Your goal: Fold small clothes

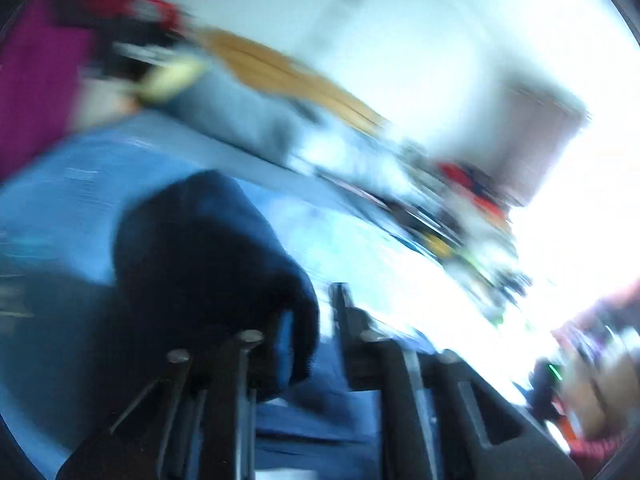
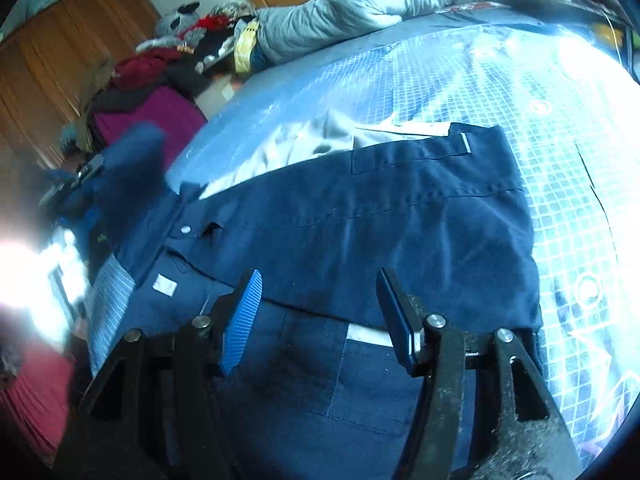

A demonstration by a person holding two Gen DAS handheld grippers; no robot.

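Shorts [image 2: 380, 216], navy, lie flat on the bed [image 2: 560, 208] with your right gripper [image 2: 320, 320] released just above them. Left gripper [image 1: 308, 332] (view blurred) seems clenched on navy cloth, lifted presumably to fold.

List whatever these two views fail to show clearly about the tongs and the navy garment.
- Left tongs: left wrist view is motion-blurred; dark cloth sits at one finger, so whether it is gripped is unclear.
- Navy garment: right wrist view cuts off its near part behind the open right tongs; its far-left end is blurred.
- White cloth: mostly covered by the garment.
- Bed cover: glare washes out its pattern.
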